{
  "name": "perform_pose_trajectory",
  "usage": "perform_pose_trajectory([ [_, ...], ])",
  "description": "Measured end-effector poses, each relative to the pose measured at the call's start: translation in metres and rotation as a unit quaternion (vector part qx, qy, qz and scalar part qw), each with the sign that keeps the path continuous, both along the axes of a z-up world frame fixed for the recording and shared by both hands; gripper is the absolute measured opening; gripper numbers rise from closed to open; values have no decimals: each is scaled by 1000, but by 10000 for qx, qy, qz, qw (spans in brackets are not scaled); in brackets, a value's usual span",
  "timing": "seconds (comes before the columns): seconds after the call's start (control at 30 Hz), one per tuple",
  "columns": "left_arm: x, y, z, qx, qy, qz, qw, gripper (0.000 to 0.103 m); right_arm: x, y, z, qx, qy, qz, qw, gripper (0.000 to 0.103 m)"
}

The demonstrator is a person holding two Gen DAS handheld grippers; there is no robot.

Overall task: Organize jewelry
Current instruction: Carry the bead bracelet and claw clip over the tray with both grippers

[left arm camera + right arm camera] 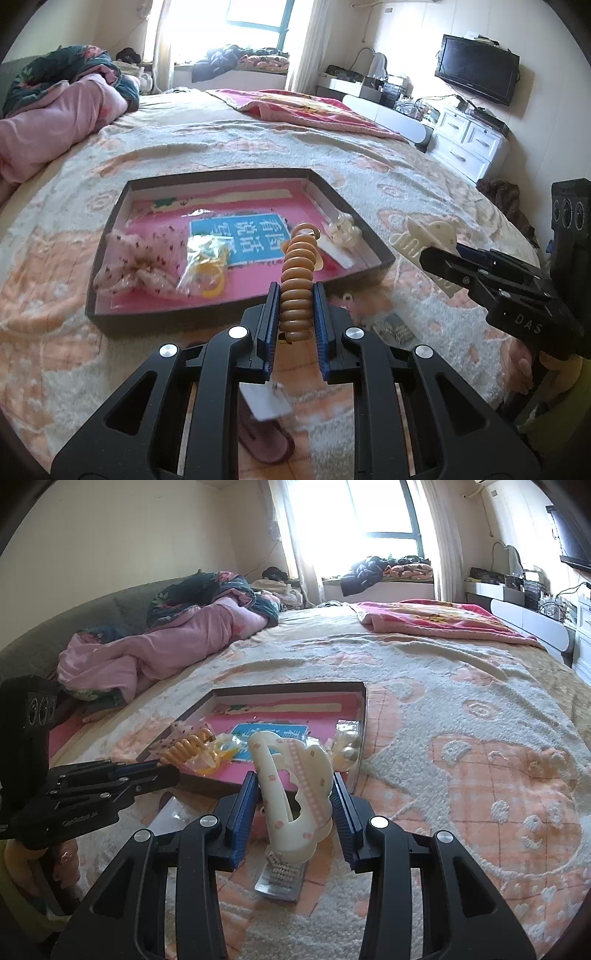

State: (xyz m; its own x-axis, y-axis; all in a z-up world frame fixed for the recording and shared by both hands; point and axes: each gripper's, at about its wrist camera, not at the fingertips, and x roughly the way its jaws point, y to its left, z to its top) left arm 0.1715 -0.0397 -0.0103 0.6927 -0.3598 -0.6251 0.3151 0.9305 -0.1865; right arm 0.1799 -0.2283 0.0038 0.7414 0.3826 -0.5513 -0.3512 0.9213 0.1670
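A dark shallow box (110,258) (364,716) with a pink floor lies on the bed. Inside are a dotted pink scrunchie (140,258), a clear bag with yellow pieces (205,264), a blue card (243,236) and a clear bead piece (345,229). My left gripper (295,295) is shut on an amber spiral hair tie (297,280) (183,751), held over the box's near edge. My right gripper (295,797) is shut on a cream claw hair clip (295,794) (428,236), right of the box's near corner.
A silver comb clip (280,880) (397,328), a white card (266,404) and a pink clip (266,439) lie on the patterned blanket (480,775) below the grippers. A pink quilt (44,122) is heaped far left. White drawers (469,144) and a television (476,68) stand right.
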Motion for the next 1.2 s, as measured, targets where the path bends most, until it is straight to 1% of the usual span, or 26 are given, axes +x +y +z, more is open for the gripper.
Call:
perform_pose_trajectory([
  [0.2, 13, -1, 2, 19, -44, 33, 10000, 11, 9, -2, 4, 18, -31, -64, 10000, 38],
  [0.5, 34, 8, 4, 15, -60, 174, 9998, 11, 23, 1, 8, -9, -73, -99, 9999, 38],
  [0.7, 48, 17, 0, 2, -24, 304, 9995, 11, 35, 4, 8, -39, -62, -113, 9999, 38],
  [1.0, 66, 35, -10, -171, 138, 524, 9984, 11, 59, 9, 4, -126, -33, -166, 9998, 38],
  [1.2, 75, 51, -13, -207, 168, 702, 9972, 11, 78, 15, 3, -191, 5, -144, 9997, 38],
])
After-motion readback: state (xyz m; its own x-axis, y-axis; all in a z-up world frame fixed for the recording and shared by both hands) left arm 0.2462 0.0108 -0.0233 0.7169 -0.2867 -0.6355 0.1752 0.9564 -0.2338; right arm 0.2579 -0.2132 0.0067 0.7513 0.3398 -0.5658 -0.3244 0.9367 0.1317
